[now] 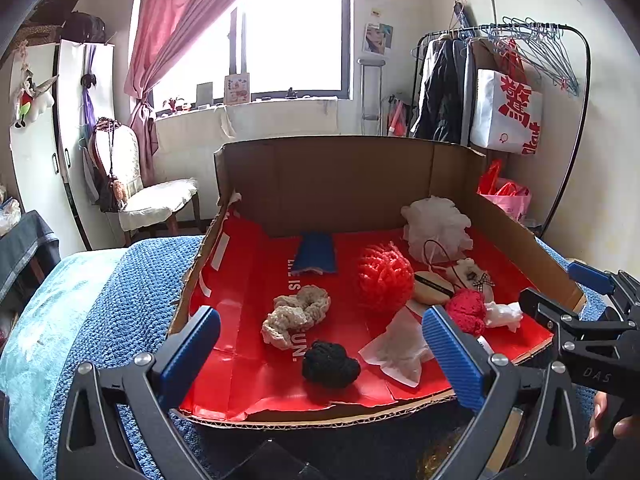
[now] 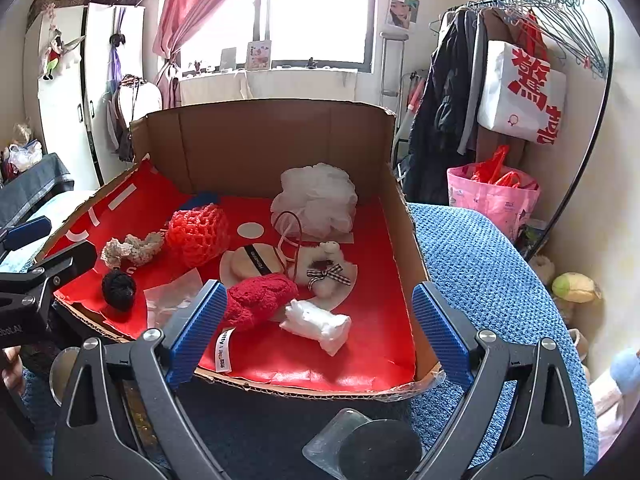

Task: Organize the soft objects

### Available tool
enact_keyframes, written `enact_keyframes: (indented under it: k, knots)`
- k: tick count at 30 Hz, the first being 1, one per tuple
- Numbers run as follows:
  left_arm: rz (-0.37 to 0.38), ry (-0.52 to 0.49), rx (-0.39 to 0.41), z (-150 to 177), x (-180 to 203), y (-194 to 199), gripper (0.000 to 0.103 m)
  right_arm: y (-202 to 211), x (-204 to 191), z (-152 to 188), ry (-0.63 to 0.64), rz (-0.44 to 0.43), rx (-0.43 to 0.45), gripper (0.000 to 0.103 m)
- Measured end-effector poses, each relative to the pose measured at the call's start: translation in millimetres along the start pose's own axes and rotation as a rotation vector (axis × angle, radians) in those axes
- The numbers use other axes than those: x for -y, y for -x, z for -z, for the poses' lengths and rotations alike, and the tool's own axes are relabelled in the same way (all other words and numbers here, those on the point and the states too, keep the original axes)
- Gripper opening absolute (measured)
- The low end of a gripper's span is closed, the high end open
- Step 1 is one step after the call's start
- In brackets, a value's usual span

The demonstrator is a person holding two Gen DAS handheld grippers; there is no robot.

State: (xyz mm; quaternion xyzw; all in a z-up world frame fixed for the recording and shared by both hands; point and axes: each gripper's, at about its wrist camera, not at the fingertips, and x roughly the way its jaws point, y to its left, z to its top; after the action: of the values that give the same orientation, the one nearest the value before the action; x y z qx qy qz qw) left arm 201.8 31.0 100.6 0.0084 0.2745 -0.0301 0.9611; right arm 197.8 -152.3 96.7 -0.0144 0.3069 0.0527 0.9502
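Left wrist view: the left tool (image 1: 320, 354), its jaws spread wide and empty, is hovering at the near edge of the cardboard tray (image 1: 320, 420) lying on the bed (image 1: 100, 300); the black yarn ball (image 1: 330, 363) is sitting straight ahead between its fingers, nearer this hand. The right tool (image 2: 320, 330), equally wide and empty, is facing the dark red knit piece (image 2: 260, 300), whose long axis is running left-right. Counted: one black ball, one beige scrunchie (image 1: 296, 314), one white mesh pouf (image 2: 316, 198).

Both views are lit by daylight from the window (image 1: 288, 28), which is blown out to white w/ glare. Strong fisheye bending and dark vignetting are seen at the corners; soft shadows are cast below the window, inside the cardboard box (image 2: 404, 240).
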Motion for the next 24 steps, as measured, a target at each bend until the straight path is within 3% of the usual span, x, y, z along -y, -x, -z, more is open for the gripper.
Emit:
enact_keyframes:
  k: [24]
  knots:
    - [0.001,0.0,-0.002,0.1,0.2,-0.4,0.103,-3.2,0.2,1.5,0.003,0.011,-0.01,0.095]
